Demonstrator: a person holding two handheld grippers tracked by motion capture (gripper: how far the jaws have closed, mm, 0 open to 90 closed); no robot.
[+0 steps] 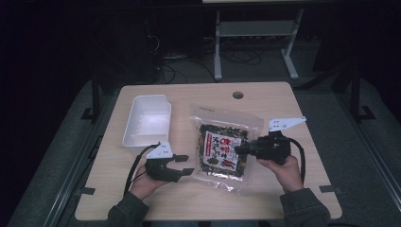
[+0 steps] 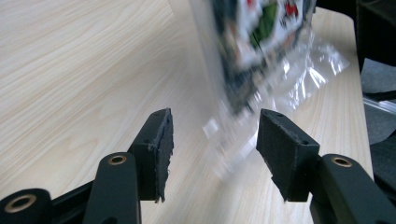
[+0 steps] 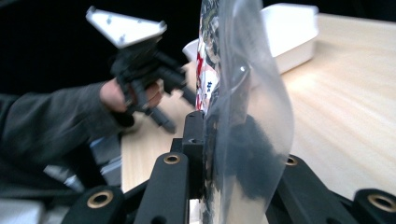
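1. Pale wood-grain covers the surface [image 1: 265, 101], which has rounded corners and a round hole near its far edge; dark floor, cables and a grey metal frame lie beyond it in a dim room.
2. White and rectangular, a plastic tub [image 1: 147, 120] stands on the surface's left part.
3. Clear, with a dark printed label, the snack bag [image 1: 224, 144] lies at the middle of the surface, right of the tub.
4. Right claw [image 1: 242, 149] is clamped on the bag's right side; in the right gripper view the film stands pinched between its pads.
5. Left claw [image 1: 186, 164] sits just beside the bag's left edge, its jaws apart and pressing on nothing, the blurred bag corner between them.
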